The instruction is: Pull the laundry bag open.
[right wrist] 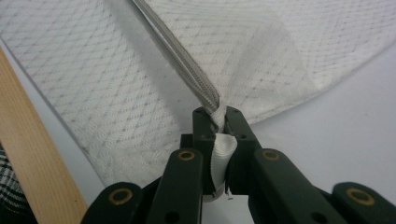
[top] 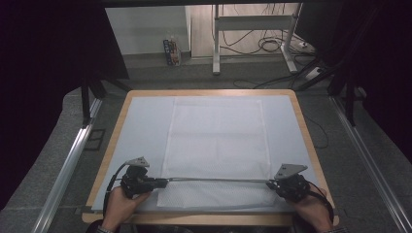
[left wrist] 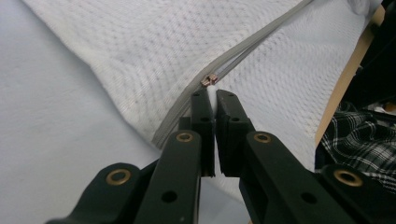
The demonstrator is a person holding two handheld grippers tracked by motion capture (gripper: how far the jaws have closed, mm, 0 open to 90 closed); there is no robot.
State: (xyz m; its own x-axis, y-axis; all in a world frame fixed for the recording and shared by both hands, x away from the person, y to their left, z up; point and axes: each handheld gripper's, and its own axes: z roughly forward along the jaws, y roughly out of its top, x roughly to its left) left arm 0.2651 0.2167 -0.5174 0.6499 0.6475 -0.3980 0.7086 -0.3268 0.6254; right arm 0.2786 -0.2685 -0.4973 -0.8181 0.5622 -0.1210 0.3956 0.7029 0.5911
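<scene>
A white mesh bag (top: 217, 145) lies flat on the bench (top: 209, 93), spread over a pale sheet (top: 141, 126) that covers most of the wooden top. Near the person's edge of the bag a grey zipper (top: 216, 179) runs straight across, pulled taut and lifted a little off the fabric between the two tools. The left gripper (top: 163, 183) has its jaws pressed together on the white cloth at the zipper's left end; in the left gripper view the small metal zipper slider (left wrist: 208, 80) sits just beyond the jaw tips, with the zipper tape running away up and to the right. The right gripper (top: 270, 184) is clamped on the other end; in the right gripper view a fold of white cloth is bunched between its jaws, right where the grey zipper (right wrist: 180, 60) meets them. A hand (top: 120, 206) holds each tool from the bench's near edge, the other hand (top: 311, 209) at the right corner. Beyond the bench, on the floor, stand the metal legs of a desk (top: 252, 39) with loose cables (top: 265, 43) around them.
</scene>
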